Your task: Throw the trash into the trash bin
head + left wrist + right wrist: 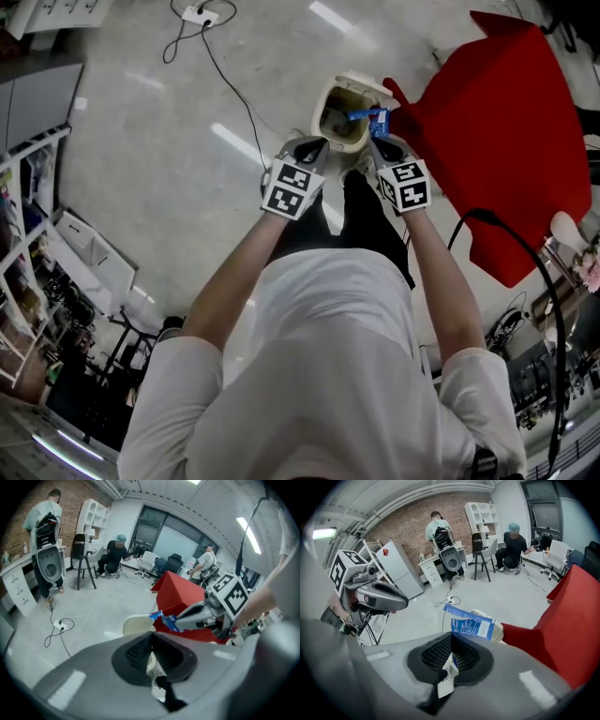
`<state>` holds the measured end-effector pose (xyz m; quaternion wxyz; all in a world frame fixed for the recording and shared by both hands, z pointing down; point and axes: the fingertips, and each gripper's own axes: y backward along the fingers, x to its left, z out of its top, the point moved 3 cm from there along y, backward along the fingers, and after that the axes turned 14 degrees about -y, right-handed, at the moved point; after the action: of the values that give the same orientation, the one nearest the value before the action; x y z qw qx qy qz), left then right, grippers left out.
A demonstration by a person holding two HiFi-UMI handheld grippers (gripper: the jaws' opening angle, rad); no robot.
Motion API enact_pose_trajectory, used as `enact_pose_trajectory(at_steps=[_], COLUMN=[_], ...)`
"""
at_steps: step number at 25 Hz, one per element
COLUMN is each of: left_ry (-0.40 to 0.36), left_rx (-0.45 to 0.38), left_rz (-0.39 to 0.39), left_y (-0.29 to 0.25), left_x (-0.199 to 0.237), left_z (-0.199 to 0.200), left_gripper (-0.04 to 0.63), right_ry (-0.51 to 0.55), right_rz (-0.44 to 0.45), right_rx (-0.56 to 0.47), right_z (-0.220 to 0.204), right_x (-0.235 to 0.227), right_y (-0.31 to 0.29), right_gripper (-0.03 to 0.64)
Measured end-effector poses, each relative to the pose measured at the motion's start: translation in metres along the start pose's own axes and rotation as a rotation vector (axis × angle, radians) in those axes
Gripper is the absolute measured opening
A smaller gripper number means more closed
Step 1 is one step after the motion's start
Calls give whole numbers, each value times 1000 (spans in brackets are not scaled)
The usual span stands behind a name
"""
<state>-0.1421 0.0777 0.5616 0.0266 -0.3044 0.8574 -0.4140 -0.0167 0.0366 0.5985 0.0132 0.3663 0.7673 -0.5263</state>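
Note:
A cream trash bin stands open on the floor in front of me, its rim also showing in the left gripper view and the right gripper view. My right gripper is shut on a blue and white wrapper, which sticks out past the tips over the bin's mouth. From the left gripper view the wrapper hangs at the right gripper's tips. My left gripper hovers at the bin's near left rim, pads together, nothing sticking out.
A large red cover lies right beside the bin. A power strip and its black cable run over the grey floor behind the bin. Shelves stand at the left. People stand and sit farther off.

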Motion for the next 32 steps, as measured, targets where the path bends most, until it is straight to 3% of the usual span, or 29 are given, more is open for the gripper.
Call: enact_pose_trajectory(at_steps=[20, 32], left_ry=[-66, -36], left_rx=[78, 113], left_rz=[20, -3], left_y=[-116, -164], left_x=[21, 22], left_z=[-121, -175], left_gripper=[5, 5], right_ry=[-65, -107], right_rz=[47, 29], right_rx=[107, 134], right_z=[-107, -148], right_x=[-57, -93], right_y=[-154, -228], right_gripper=[5, 17])
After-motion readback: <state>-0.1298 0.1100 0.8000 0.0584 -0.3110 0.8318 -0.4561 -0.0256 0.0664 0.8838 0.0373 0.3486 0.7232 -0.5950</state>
